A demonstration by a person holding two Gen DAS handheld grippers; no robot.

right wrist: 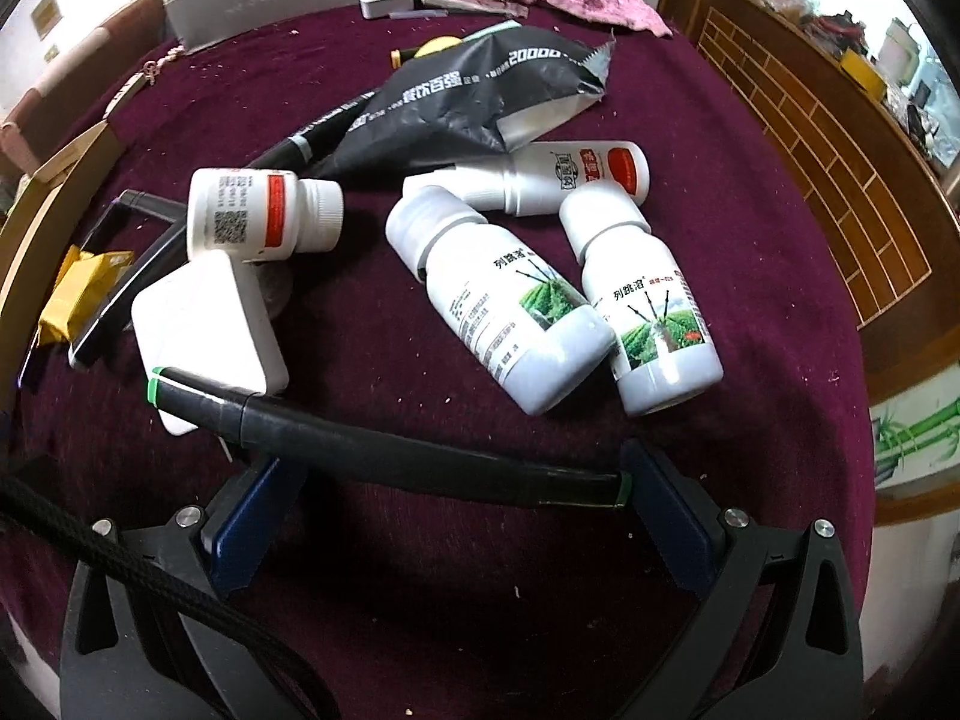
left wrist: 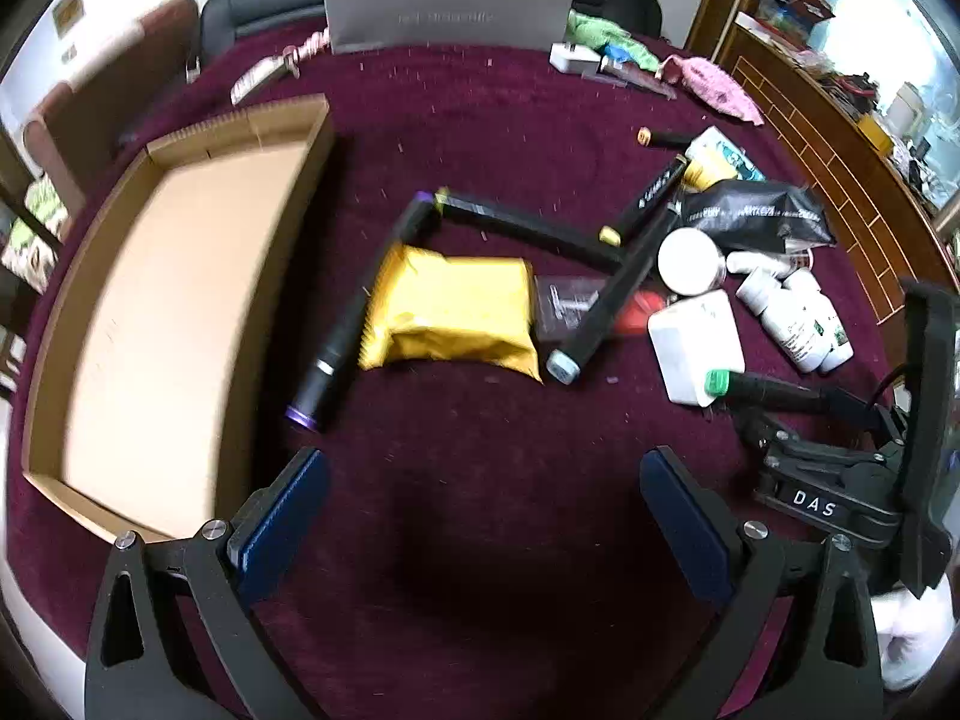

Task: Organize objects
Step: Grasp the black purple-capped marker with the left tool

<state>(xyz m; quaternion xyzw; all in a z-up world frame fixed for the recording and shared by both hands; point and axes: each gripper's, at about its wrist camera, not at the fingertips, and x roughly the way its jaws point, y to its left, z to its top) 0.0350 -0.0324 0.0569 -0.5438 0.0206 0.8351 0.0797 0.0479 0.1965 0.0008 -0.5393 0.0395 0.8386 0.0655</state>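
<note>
An empty shallow cardboard box (left wrist: 162,312) sits on the left of the maroon cloth (left wrist: 480,120). Beside it lie a yellow packet (left wrist: 450,312) and several black markers (left wrist: 354,312). My left gripper (left wrist: 483,468) hovers open over bare cloth just short of the packet. My right gripper (right wrist: 456,462) is open too. A green-capped black marker (right wrist: 384,450) lies crosswise at its fingertips, its far end resting on a white adapter (right wrist: 204,324). Ahead lie two white bottles with green labels (right wrist: 510,306), two red-labelled bottles (right wrist: 258,213) and a torn black bag (right wrist: 456,102).
A grey box (left wrist: 450,15) stands at the table's far edge, with a white plug (left wrist: 573,57), green cloth (left wrist: 600,33) and pink cloth (left wrist: 720,87) near it. A white jar (left wrist: 690,261) lies among the clutter. A wooden lattice screen (right wrist: 840,180) borders the right side.
</note>
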